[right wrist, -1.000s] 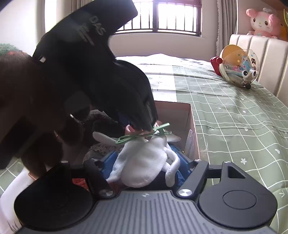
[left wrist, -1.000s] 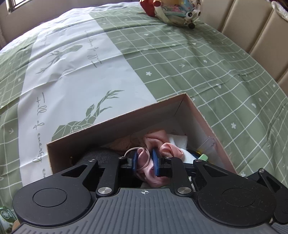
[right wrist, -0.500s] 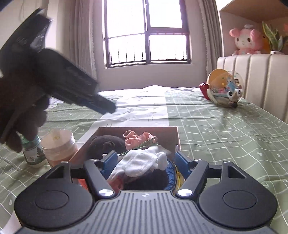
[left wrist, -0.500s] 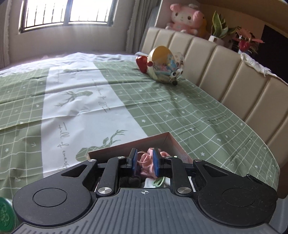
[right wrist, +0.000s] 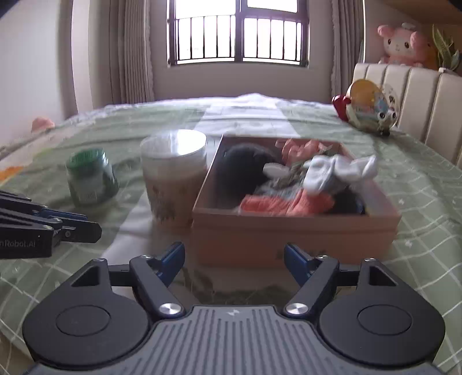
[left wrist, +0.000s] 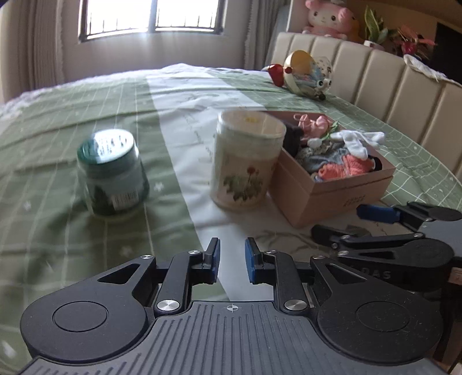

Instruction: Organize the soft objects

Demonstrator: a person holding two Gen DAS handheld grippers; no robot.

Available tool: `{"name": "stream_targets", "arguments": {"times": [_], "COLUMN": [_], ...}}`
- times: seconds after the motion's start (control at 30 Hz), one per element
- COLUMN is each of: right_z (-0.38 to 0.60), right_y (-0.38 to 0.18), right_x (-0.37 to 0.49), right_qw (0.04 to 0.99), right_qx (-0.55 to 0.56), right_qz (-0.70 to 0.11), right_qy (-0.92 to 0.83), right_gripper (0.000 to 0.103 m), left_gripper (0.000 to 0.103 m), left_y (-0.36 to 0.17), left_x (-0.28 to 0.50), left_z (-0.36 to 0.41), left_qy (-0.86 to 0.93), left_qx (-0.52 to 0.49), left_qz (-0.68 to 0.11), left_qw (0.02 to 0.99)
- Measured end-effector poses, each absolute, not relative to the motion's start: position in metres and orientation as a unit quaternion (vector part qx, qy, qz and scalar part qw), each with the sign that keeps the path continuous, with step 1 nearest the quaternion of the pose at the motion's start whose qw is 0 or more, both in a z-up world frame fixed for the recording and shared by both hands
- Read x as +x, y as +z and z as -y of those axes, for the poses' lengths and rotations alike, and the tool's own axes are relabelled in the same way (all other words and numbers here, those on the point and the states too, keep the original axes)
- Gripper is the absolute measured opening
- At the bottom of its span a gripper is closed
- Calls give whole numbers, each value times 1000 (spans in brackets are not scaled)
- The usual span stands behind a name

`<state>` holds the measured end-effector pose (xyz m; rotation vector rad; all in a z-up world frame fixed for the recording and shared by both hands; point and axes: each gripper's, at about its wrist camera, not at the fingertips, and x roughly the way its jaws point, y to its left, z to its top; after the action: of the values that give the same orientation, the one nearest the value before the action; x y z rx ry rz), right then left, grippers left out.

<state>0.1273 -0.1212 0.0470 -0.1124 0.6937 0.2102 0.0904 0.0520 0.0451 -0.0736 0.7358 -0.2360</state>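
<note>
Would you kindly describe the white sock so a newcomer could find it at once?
On the green checked bedspread sits a tan cardboard box beside a floral jar. The white sock lies on top of its pile, the only white piece, drooping over the far edge.

Bedroom. Barred window in the far wall, bright daylight behind it, beige curtains hanging at either side. Bed spread with a green grid-patterned cover crossed by a white printed band. Cream padded headboard along the right side. Pink plush toy and potted plants on the ledge above it.
</note>
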Motion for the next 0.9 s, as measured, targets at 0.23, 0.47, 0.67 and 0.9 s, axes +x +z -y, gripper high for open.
{"name": "stream_targets", "arguments": {"times": [0.23,0.47,0.67,0.9], "right_z": [130,139,145,147], "right_y": [31,29,26,25], "right_x": [124,117,114,115], "right_qw": [929,932,939,938], "right_qx": [-56,-27,-35,-28], "right_qz": [-364,-362,-341,-342], "right_qy": [39,7,36,38], "right_gripper": [96,101,102,103], "left_gripper": [22,22,19,19], "left_y": [15,13,10,10], "left_x": [73,69,78,78], "left_z": [-35,-16,-12,-7], "left_qy": [-110,-86,-76,-70], "left_qx": [-61,-12,-21,-4], "left_qz": [-330,-318,-317,-316], "left_qw": [936,944,945,946]}}
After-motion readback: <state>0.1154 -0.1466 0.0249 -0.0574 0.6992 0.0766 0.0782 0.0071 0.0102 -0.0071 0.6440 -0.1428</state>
